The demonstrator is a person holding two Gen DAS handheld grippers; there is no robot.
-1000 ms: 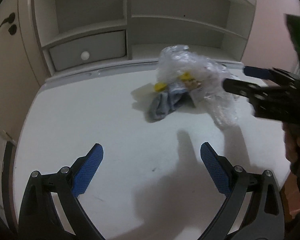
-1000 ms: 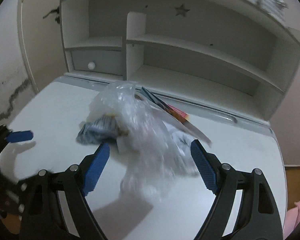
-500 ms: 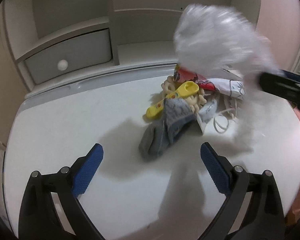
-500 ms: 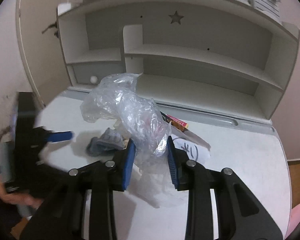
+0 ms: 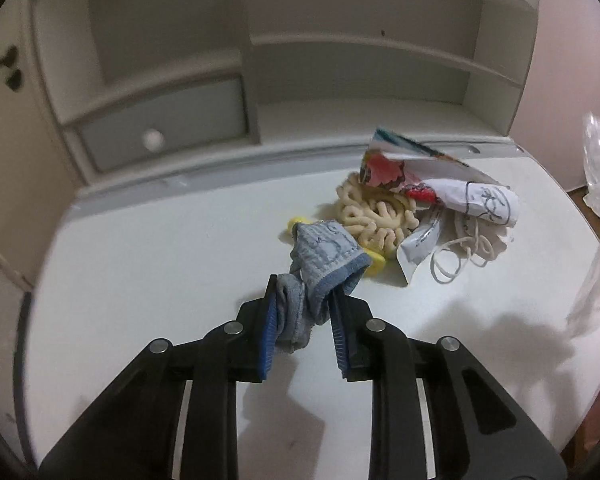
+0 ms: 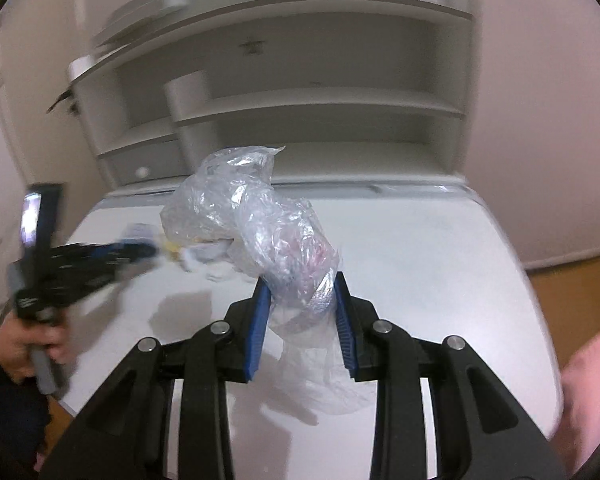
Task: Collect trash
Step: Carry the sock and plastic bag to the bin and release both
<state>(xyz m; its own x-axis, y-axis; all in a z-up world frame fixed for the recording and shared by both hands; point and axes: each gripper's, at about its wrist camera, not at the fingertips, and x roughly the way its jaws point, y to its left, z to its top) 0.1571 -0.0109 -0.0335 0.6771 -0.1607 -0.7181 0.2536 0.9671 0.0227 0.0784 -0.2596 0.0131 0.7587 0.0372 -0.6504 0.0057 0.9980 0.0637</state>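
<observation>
Pinching a grey-blue sock (image 5: 324, 256) between its blue pads, the left tool (image 5: 302, 312) is sitting at the near side of the white bench (image 5: 148, 264); its jaws have just been closing, and the bunched cloth is now filling the narrow gap between them. The sock's cuff is leaning forward over a yellow plastic piece (image 5: 374, 266) at the edge of the trash pile. Just beyond it a tangle of cream cord (image 5: 374, 216) is lying on the bench, touching a colourful printed wrapper (image 5: 388, 168) and, further right, a crumpled white paper with pen scribbles (image 5: 484, 204) — a thin white loop of string (image 5: 456, 256) is trailing out in front of the paper. Behind the pile a white shelf unit (image 5: 364, 52) with a small drawer (image 5: 160, 128) is standing along the back of the bench.

Over at the right edge of the left view, the clear plastic bag (image 6: 268, 232) is hanging above the bench, well apart from the pile. The right tool (image 6: 300, 312) is gripping it — the blue pads are pressing the crinkled film on both sides, with one part of the bag billowing up ahead of the fingers and a loose tail drooping beneath them. In the right view the person's left hand (image 6: 28, 344) is showing blurred at the far left, holding the other tool's handle.
</observation>
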